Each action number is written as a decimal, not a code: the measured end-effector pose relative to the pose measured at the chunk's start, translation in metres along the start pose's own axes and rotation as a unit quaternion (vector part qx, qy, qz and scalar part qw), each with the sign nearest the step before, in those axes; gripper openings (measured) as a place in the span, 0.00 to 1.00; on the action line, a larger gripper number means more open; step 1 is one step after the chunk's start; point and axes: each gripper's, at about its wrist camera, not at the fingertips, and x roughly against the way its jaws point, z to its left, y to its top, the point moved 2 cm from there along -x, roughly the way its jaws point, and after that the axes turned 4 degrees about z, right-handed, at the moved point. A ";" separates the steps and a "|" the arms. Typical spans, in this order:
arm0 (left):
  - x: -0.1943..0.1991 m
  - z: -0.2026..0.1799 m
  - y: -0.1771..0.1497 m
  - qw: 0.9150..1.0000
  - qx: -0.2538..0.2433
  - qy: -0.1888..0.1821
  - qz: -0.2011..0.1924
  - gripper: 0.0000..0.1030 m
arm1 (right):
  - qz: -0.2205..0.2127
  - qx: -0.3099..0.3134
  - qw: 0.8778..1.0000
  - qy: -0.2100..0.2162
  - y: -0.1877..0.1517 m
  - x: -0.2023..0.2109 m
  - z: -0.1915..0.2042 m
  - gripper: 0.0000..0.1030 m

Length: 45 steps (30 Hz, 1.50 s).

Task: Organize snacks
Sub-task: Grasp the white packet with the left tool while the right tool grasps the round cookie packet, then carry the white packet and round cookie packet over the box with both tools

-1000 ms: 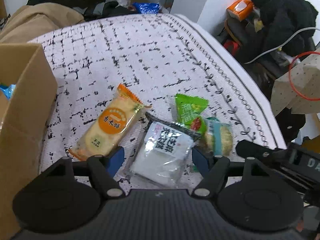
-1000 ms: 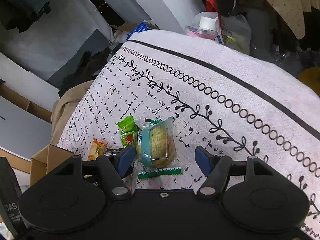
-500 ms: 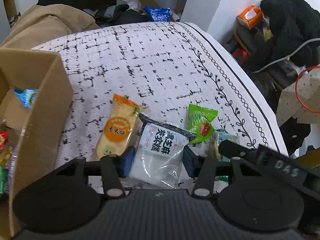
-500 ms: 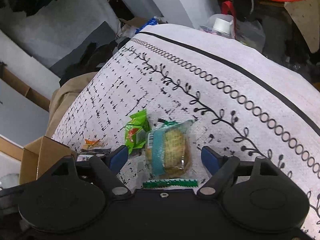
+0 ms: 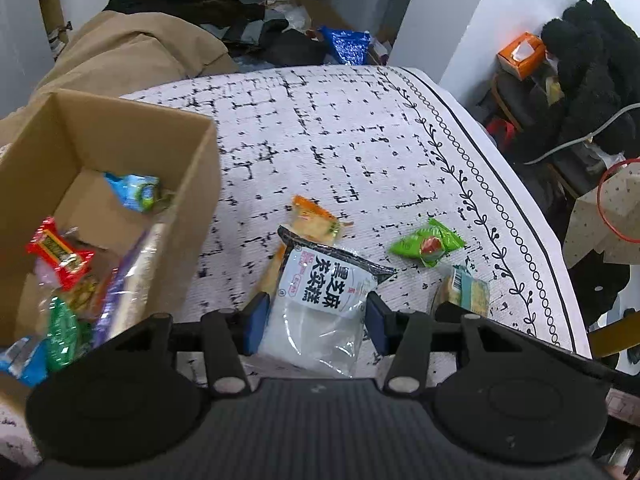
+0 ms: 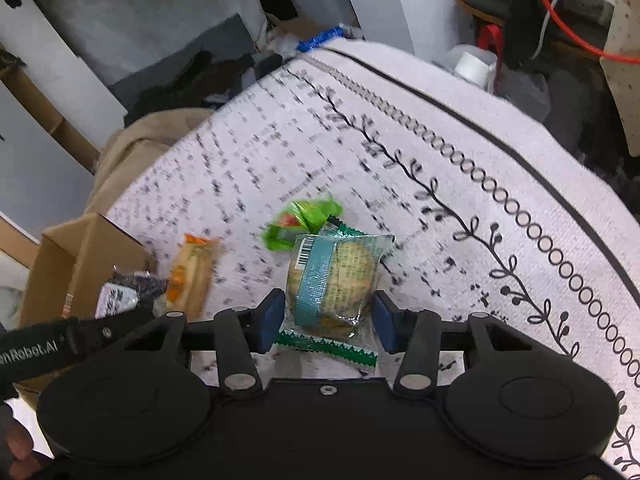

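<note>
My left gripper (image 5: 316, 326) is shut on a white and black sesame cake packet (image 5: 320, 300) and holds it above the cloth, near the open cardboard box (image 5: 188, 208) on the left, which holds several snacks. My right gripper (image 6: 326, 318) is shut on a teal-banded cookie packet (image 6: 336, 276), also seen in the left wrist view (image 5: 468, 290). An orange cracker packet (image 5: 314, 220) (image 6: 192, 270) and a green candy packet (image 5: 426, 242) (image 6: 304, 218) lie on the cloth.
The white patterned cloth (image 5: 360, 140) covers the surface, with its edge at the right. A tan garment (image 5: 132, 56) lies behind the box. Dark clothes and an orange tissue box (image 5: 520, 54) clutter the far right.
Both grippers have closed on their packets. The left gripper has lifted the sesame packet and moved left toward the box. The right gripper has raised the cookie packet.
</note>
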 end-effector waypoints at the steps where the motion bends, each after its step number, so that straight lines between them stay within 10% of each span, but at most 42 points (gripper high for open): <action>1: 0.004 0.001 -0.001 1.000 0.000 0.000 -0.003 0.49 | -0.005 0.002 1.000 0.005 0.001 0.005 0.003 0.45; 45: 0.136 0.133 0.010 0.990 0.082 0.043 -0.101 0.49 | -0.061 0.138 0.985 0.082 -0.020 0.058 0.165 0.45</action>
